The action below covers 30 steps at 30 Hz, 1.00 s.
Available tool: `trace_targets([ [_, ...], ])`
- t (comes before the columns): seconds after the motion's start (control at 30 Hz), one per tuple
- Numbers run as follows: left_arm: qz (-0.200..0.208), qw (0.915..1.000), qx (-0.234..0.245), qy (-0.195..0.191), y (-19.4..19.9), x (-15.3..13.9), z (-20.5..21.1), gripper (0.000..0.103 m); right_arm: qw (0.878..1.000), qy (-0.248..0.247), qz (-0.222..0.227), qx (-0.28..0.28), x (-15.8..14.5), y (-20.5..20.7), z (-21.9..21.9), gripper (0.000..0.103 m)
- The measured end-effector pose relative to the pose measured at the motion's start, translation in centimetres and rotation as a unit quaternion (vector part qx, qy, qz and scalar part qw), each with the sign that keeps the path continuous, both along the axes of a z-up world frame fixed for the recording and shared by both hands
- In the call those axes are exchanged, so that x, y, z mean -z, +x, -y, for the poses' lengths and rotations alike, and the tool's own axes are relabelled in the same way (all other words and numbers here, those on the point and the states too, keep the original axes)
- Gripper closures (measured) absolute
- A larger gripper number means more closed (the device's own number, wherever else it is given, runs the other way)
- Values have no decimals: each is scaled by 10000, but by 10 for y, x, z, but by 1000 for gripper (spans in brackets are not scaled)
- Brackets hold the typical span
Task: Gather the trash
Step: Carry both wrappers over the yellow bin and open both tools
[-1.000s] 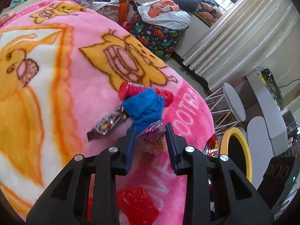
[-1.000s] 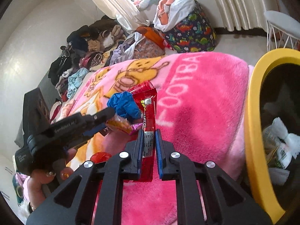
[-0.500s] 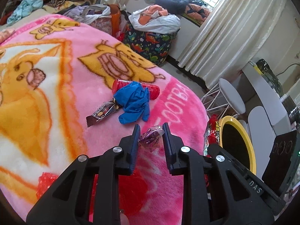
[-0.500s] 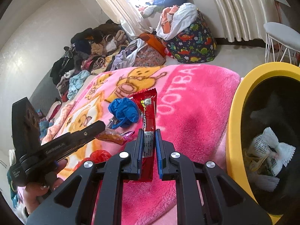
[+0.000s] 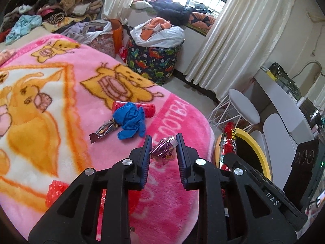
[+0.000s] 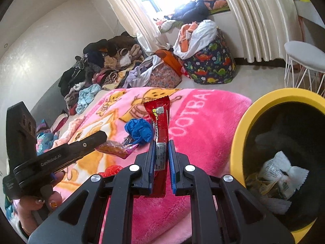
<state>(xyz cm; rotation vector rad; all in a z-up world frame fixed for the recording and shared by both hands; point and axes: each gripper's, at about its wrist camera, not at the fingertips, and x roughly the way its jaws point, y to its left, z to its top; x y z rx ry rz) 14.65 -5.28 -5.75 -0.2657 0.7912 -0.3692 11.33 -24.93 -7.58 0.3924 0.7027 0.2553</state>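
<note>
My left gripper (image 5: 163, 142) is shut on a small purple-pink candy wrapper (image 5: 164, 150), held above the pink blanket (image 5: 61, 81). My right gripper (image 6: 161, 144) is shut on a long red snack wrapper (image 6: 159, 118) that stands upright between its pads. To its right is the yellow-rimmed trash bin (image 6: 239, 132), with crumpled paper inside. The left gripper (image 6: 101, 137) with its candy wrapper (image 6: 117, 148) shows at the left of the right wrist view. On the blanket lie a crumpled blue glove (image 5: 131, 120), a red tube wrapper (image 5: 149, 109), a dark bar wrapper (image 5: 103, 130) and a red crumpled piece (image 5: 54, 191).
A dinosaur-print laundry bag (image 5: 154, 61) and piles of clothes (image 6: 105, 67) stand beyond the bed. A white wire-legged stool (image 5: 243, 107) and pale curtains (image 5: 233, 40) are by the bin (image 5: 262, 148). A hand (image 6: 38, 205) holds the left gripper.
Both grippers have risen and drawn back from the blanket, each keeping its wrapper. The blue glove now lies farther off, and more of the yellow bin shows in the right wrist view.
</note>
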Motion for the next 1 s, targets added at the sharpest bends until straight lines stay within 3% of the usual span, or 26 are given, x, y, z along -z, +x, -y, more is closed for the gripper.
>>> trace_targets([
  [1.0,394,9957,825,149,-42,-26,79,85,9957,-32,419,827,-36,-40,71,91],
])
